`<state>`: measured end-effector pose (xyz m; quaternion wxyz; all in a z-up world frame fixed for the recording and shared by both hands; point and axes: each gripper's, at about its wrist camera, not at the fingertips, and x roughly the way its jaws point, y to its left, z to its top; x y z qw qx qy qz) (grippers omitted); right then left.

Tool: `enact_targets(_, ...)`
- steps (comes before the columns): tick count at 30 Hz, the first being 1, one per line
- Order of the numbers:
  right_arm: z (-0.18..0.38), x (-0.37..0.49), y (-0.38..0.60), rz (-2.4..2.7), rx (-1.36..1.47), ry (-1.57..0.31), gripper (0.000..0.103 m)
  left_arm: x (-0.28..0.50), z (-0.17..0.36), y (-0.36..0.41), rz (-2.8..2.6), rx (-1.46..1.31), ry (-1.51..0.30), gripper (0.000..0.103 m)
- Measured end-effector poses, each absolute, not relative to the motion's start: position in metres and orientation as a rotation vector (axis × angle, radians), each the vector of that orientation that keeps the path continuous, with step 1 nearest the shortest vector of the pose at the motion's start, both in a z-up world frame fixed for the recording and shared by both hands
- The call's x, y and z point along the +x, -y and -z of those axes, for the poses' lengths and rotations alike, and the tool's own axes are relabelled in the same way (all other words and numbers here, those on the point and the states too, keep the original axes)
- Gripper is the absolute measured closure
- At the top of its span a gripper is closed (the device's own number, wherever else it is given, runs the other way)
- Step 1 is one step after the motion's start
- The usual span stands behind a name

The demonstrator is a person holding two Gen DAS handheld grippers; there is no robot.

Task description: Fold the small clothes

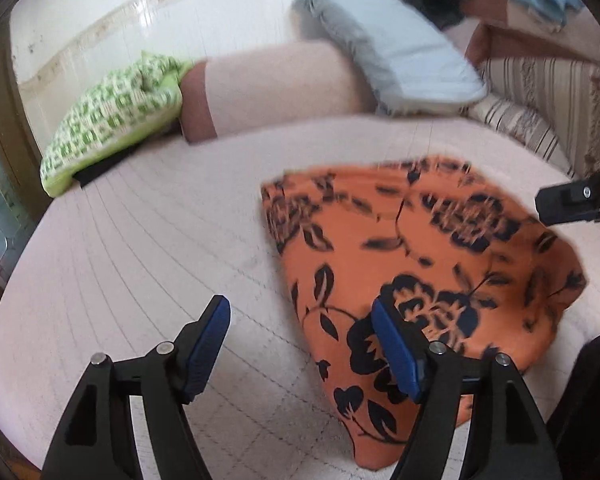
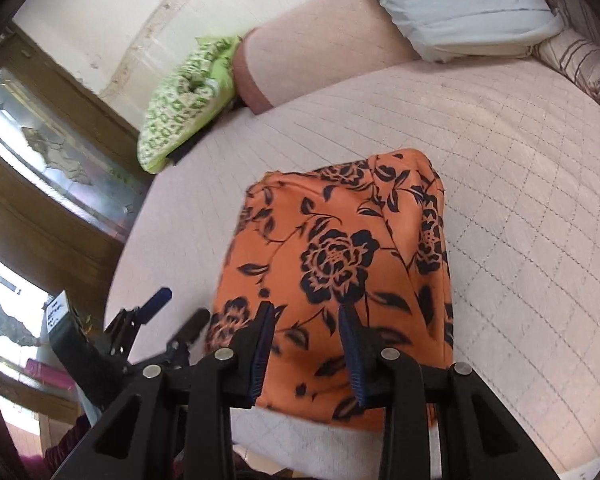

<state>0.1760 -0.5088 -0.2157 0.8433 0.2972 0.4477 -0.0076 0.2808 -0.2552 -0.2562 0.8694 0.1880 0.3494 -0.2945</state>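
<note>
**Fold status: orange garment partly folded, both grippers empty**

Left wrist view:
- Left gripper [image 1: 300,344]: fingers spread wide, nothing between the blue pads [image 1: 206,344]. Right-hand pad over the near edge of the garment; contact cannot be confirmed from this angle.
- Orange floral garment [image 1: 428,264]: lying flat on the quilted mattress [image 1: 140,240], right of centre, in a compact, roughly trapezoid outline. A seam or layer edge visible across the upper part, consistent with at least one fold already made.
- Right gripper [image 1: 572,200]: only its dark tip in view at the right edge, above the garment's far corner. Opening not readable here.
- Green patterned pillow [image 1: 112,120] and pale pillow [image 1: 392,52] well apart from the work area.

Right wrist view:
- Right gripper [image 2: 308,344]: fingers parted to a moderate gap, over the garment's near portion, no cloth pinched between them.
- Garment [image 2: 332,248]: narrow, tidy block with a doubled layer along the right side.
- Left gripper [image 2: 168,320]: beside the garment's left edge, open.

Judgement: folding well advanced, possibly one further fold or a final smoothing left; no other unfolded small clothes clearly visible on the mattress.
</note>
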Motion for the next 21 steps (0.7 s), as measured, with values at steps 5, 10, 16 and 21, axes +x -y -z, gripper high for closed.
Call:
enact_targets(5, 0.261, 0.192, 0.51, 0.079, 0.681, -1.049, 0.067, 0.273, 0.265, 0.259, 0.623, 0.428, -0.669, 0.024)
enact_targets(10, 0.272, 0.184, 0.514, 0.068, 0.739, -1.0, 0.066, 0.28, 0.269, 0.252, 0.634, 0.379, -0.681, 0.02)
enact_targets(16, 0.272, 0.177, 0.513, 0.061, 0.721, -1.0, 0.066, 0.285, 0.268, 0.249, 0.654, 0.362, -0.69, 0.019)
enact_targets(21, 0.273, 0.185, 0.509, 0.066, 0.681, -1.018, 0.066, 0.288, 0.269, 0.249, 0.662, 0.343, -0.704, 0.018)
